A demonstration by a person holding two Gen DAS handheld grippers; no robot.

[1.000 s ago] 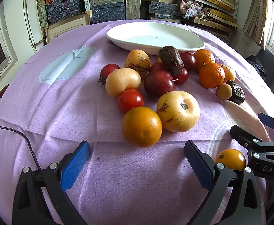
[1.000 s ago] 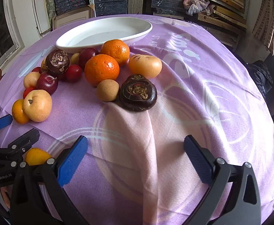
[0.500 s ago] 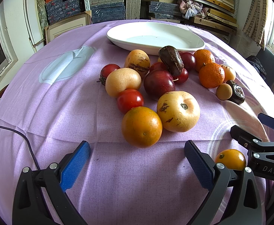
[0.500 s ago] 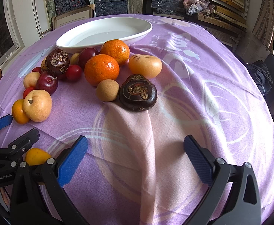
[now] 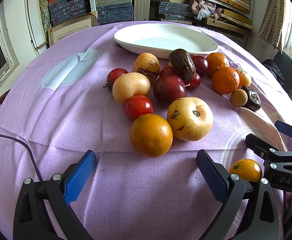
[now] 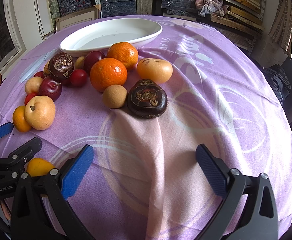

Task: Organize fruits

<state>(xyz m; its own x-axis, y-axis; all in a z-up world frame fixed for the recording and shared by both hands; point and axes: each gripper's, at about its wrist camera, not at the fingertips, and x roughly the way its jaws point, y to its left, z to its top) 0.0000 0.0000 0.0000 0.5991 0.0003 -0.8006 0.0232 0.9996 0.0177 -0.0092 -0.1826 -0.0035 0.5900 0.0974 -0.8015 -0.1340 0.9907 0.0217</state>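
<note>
Left wrist view: you are holding the left gripper (image 5: pixel 146 172) low over the purple tablecloth (image 5: pixel 69 110), jaws spread wide and gripping nothing, lined up on the big orange (image 5: pixel 151 135) that is sitting just ahead of the blue pads, touching the pale yellow apple-like fruit (image 5: pixel 190 118). That framing suggests you are picking the nearest fruit first. You are resting the right gripper (image 6: pixel 144 170) over bare cloth, equally wide open and empty, with the dark brown fruit (image 6: pixel 147 102) ahead of it. The fruits are lying loose in a cluster on the cloth, and one small orange fruit (image 5: pixel 245 169) is sitting apart between the two tools. The white oval dish (image 5: pixel 166 38) behind the pile is holding nothing yet.
</note>
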